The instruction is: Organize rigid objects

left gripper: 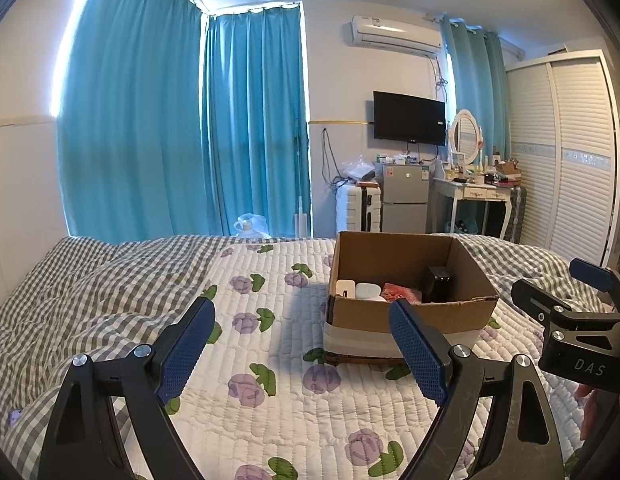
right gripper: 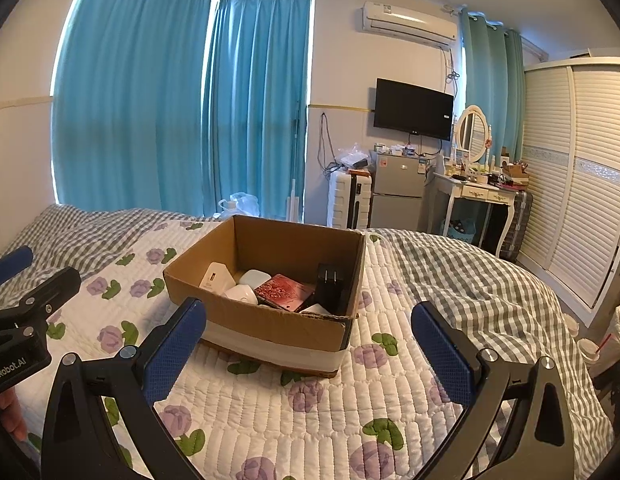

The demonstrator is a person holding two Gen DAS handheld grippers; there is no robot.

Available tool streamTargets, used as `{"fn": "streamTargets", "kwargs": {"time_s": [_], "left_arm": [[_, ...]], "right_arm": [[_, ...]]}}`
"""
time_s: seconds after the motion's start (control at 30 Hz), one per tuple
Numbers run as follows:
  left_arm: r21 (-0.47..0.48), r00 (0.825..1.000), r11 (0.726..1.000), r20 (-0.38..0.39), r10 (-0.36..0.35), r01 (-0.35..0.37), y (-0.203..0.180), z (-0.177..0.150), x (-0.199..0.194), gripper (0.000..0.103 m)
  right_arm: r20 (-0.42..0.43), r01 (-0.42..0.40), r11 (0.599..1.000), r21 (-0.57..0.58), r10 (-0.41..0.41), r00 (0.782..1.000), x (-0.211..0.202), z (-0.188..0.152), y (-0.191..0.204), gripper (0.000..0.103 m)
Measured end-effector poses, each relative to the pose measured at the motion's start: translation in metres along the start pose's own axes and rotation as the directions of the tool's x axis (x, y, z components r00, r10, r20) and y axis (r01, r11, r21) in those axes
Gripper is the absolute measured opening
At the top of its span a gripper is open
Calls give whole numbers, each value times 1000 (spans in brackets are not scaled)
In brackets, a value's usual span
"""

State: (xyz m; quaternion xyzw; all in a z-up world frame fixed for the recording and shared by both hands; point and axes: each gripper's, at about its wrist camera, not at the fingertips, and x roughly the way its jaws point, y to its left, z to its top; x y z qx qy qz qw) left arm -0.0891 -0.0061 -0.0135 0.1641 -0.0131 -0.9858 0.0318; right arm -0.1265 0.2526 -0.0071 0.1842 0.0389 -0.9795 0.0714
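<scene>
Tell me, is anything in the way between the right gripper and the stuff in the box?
Nothing visible blocks it. The right gripper is open, and only bare quilt lies before the cardboard box. Its near wall stands in front of the items, so reach over it.

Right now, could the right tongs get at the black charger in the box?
Probably yes: the right tongs are open and empty, the cardboard box is open-topped, and the black charger stands uncovered by its right wall.
</scene>
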Motion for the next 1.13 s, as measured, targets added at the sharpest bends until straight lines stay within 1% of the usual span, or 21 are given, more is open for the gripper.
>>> {"fn": "streamTargets", "kwargs": {"time_s": [0.87,1.13], "left_arm": [[3,1000,1000,-6,-4,4,-4,0,-2,91],[11,1000,1000,7,4,-4,-5,-1,-3,91]], "right_arm": [[-22,7,1000,-5,-7,1000,4,-3,2,103],[-29,13,1000,-6,-14,999,6,-3,3,103]]}}
